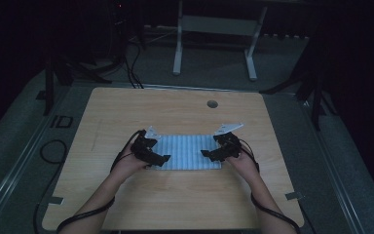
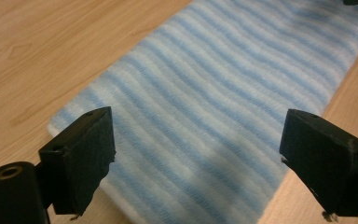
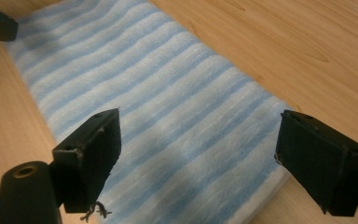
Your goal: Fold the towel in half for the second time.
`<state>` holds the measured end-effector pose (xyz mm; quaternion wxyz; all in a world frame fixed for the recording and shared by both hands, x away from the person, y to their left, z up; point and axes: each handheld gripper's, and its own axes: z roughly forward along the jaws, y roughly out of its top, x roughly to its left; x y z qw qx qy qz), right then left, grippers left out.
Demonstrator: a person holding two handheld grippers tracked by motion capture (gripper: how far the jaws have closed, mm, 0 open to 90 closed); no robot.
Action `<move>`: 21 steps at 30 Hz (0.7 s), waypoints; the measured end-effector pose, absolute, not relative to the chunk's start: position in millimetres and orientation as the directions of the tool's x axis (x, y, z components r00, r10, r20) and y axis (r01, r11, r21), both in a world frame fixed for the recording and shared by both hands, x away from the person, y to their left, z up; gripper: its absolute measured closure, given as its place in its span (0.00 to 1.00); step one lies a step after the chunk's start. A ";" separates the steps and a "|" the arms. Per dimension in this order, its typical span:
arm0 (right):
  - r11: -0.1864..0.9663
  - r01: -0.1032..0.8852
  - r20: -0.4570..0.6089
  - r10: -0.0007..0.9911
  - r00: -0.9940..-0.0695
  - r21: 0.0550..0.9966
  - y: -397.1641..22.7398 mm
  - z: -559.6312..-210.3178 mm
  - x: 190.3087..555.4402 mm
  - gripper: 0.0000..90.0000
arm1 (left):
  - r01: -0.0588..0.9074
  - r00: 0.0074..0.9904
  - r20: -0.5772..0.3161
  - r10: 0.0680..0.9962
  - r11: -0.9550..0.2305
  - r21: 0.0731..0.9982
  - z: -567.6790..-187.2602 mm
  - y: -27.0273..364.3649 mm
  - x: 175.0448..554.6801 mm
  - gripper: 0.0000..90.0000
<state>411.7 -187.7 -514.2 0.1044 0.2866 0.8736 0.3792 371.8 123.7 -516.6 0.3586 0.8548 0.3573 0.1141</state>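
We hover the left gripper (image 1: 161, 159) and right gripper (image 1: 207, 154), both spread wide and empty, over the short ends of the folded striped cloth (image 1: 187, 151) mid-table (image 1: 126, 107), soft, light, floppy, best pinched at its corners.

Dim room; wooden table (image 1: 175, 195) on grey carpet (image 1: 214, 68); white desk frame (image 1: 214, 29) behind

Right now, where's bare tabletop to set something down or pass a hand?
Free: the wide far strip of the wooden table between the striped blue-and-white cloth and the round cable hole; the near strip between the cloth and the table's front edge, between the forearms. Crowded: both cloth ends, where the left gripper and right gripper hover open.
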 end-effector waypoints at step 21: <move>0.416 0.414 0.017 0.688 -0.725 0.809 -259.3 -518.0 380.6 0.17 | 0.553 0.662 -0.073 0.746 -0.420 0.720 -528.0 166.8 334.4 0.09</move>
